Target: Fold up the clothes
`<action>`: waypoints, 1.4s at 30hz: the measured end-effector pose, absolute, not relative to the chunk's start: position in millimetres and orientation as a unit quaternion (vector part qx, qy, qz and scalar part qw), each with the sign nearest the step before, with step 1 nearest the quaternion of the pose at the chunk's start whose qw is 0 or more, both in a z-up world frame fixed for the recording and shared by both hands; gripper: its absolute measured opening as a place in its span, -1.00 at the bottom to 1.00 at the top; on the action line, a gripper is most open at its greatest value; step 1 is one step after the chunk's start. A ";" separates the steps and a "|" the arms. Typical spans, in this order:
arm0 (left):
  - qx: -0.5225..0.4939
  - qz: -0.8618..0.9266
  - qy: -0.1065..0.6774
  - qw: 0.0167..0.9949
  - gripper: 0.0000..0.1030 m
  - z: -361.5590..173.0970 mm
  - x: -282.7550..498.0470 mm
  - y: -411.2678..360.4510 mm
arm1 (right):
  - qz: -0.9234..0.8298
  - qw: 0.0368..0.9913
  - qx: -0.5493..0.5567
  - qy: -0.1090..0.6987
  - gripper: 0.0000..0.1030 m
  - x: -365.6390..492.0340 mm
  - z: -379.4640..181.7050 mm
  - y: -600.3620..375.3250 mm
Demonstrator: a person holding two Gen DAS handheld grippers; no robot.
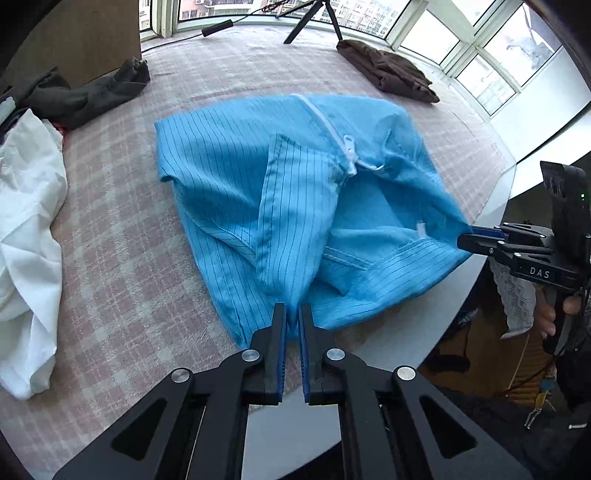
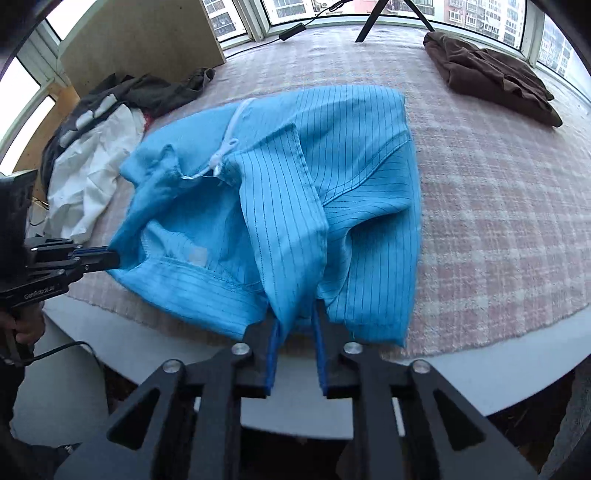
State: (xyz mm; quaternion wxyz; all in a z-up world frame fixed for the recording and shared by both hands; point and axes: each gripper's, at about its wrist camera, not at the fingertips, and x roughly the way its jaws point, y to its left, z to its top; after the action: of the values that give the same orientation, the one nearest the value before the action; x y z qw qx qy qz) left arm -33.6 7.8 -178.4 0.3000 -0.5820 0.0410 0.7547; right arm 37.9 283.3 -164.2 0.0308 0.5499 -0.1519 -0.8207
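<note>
A blue pinstriped garment (image 1: 236,177) with a white zipper (image 1: 332,125) lies partly folded on the pink checked tablecloth (image 1: 122,258); it also shows in the right wrist view (image 2: 354,155). My left gripper (image 1: 293,314) is shut on the garment's near edge. In the right wrist view it (image 2: 114,258) grips the garment's left corner. My right gripper (image 2: 297,321) is shut on another bunched edge of the garment near the table's front; in the left wrist view it (image 1: 463,238) pinches the right corner. The cloth is lifted and stretched between the two grippers.
A white garment (image 1: 26,236) lies at the left, a dark grey one (image 1: 85,96) behind it, and a folded brown one (image 1: 388,70) at the far right. A tripod (image 1: 314,18) stands at the back by the windows. The round table's white rim (image 1: 388,343) is near.
</note>
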 end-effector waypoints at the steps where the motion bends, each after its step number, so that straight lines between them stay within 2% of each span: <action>1: -0.576 0.758 0.040 0.302 -0.87 -170.3 -33.2 2.0 | -0.823 0.039 0.541 -0.170 -0.50 46.6 -154.6 291.5; 4: -0.558 0.774 0.041 0.296 -0.87 -151.3 -39.7 -14.5 | -0.833 0.038 0.520 -0.185 -0.50 51.6 -128.6 309.5; 9: -0.527 0.813 0.036 0.245 -0.90 -161.1 -95.5 -20.3 | -0.865 0.012 0.488 -0.112 -0.50 9.3 -109.6 294.0; 15: -0.553 0.795 -0.012 0.249 -0.90 -198.7 -146.0 -4.6 | -0.843 -0.009 0.533 -0.074 -0.50 -50.6 -155.3 288.0; 18: -0.596 0.763 0.018 0.248 -0.90 -227.2 -144.7 3.0 | -0.819 -0.022 0.570 -0.062 -0.50 -66.4 -184.4 294.8; 22: -0.601 0.757 0.018 0.255 -0.90 -226.3 -135.5 -3.4 | -0.798 -0.009 0.595 -0.095 -0.50 -60.1 -197.5 311.8; 27: -0.550 0.795 0.022 0.255 -0.83 -189.4 -146.1 -1.3 | -0.837 0.004 0.533 -0.127 -0.50 -60.6 -150.9 323.3; 30: -0.541 0.803 0.008 0.250 -0.81 -194.3 -166.7 5.9 | -0.850 0.004 0.504 -0.154 -0.50 -79.7 -141.0 335.8; 33: -0.559 0.793 -0.002 0.243 -0.81 -220.7 -179.7 15.9 | -0.843 -0.001 0.510 -0.170 -0.50 -103.5 -156.0 341.4; 37: -0.580 0.780 -0.017 0.234 -0.81 -247.0 -184.2 21.2 | -0.828 -0.014 0.541 -0.146 -0.50 -120.2 -189.8 342.5; 39: -0.579 0.781 -0.020 0.233 -0.81 -242.7 -180.1 18.8 | -0.819 -0.013 0.551 -0.159 -0.49 -120.7 -199.4 348.6; 42: -0.572 0.787 -0.038 0.229 -0.80 -223.3 -169.5 4.9 | -0.820 -0.012 0.547 -0.169 -0.49 -110.5 -180.7 356.3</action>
State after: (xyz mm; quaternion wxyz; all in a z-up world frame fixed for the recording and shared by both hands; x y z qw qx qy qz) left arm -169.5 4.9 -223.3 0.2285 -0.5722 -0.0380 0.7867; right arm -110.5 356.3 -180.7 -0.0122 0.5467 -0.1690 -0.8200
